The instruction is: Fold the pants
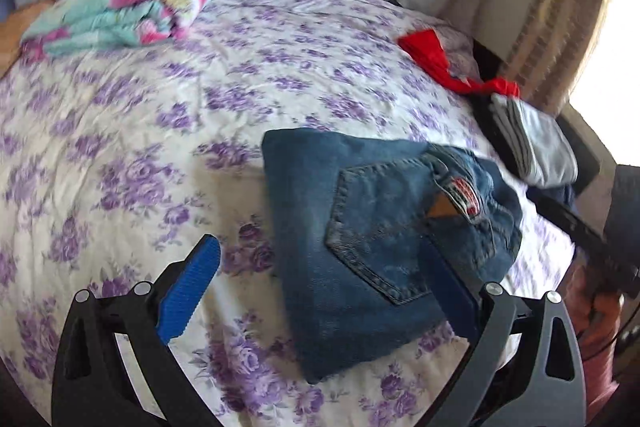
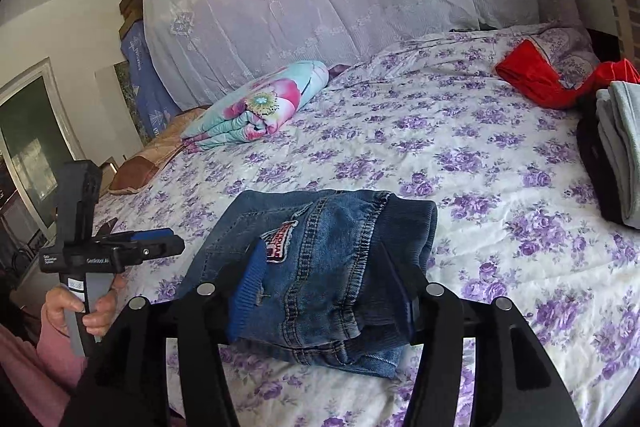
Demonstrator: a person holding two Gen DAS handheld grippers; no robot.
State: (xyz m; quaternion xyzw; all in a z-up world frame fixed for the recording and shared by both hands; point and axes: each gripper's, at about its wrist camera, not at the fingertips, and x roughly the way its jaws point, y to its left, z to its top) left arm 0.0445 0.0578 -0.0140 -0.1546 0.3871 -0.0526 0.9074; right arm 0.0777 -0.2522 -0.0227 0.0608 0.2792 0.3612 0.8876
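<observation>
Jeans (image 2: 320, 267) pretty much folded – compact bundle near the front edge of the floral bed (image 2: 460, 131).

Right gripper (image 2: 332, 275) straddling the near end of the bundle, jaws partly apart, hard to say whether the pads press the denim. Left gripper (image 1: 316, 291) spread wide, holding nothing, one finger (image 1: 188, 291) over bare sheet – the other half-lost against the denim. Left to do, probably: letting go, maybe stacking with the folded clothes (image 2: 620, 147) far right, cut off by the frame.
</observation>
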